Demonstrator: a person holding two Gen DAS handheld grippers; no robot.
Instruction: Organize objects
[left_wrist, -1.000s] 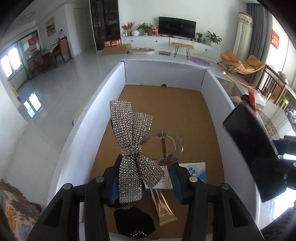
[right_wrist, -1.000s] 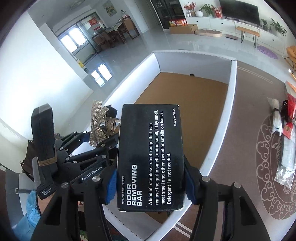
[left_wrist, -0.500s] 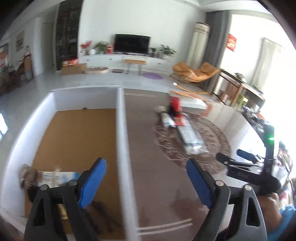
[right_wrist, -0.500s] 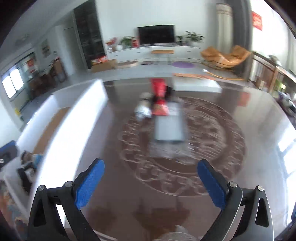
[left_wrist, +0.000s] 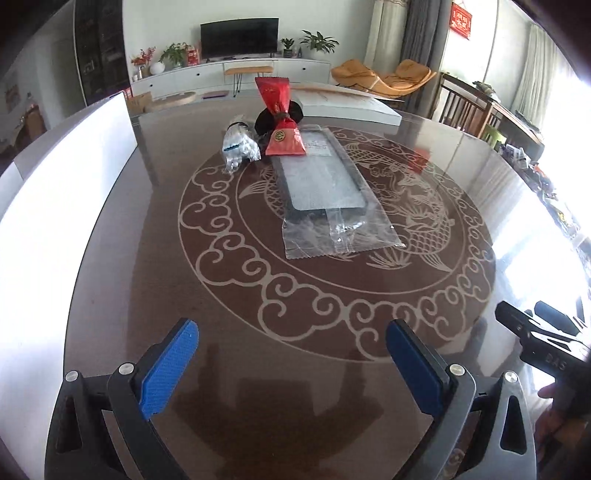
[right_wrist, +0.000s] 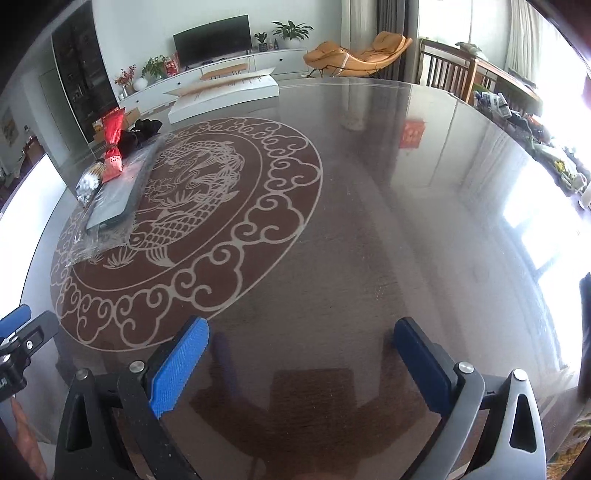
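Flat dark-framed panel in clear plastic sleeve (left_wrist: 325, 184) lies on the glass table (left_wrist: 258, 369), over the round carp medallion (left_wrist: 424, 221). Its long axis runs away from the left camera toward the red foil bag (left_wrist: 282, 125); sleeve's loose crinkled end faces the grippers. The red bag, tied at the waist, touches the panel's far end, its top flaring away. Small clear bag with blue-white contents (left_wrist: 238, 146) sits just left of the red bag; a black item (left_wrist: 266, 120) behind it. White box wall (left_wrist: 55, 206) stands left of the medallion.

Left gripper (left_wrist: 291, 365) hovers low over the table's near edge, blue pads spread wide, holding nothing. Right gripper (right_wrist: 301, 365) likewise, fingers wide apart, empty, well right of the panel.
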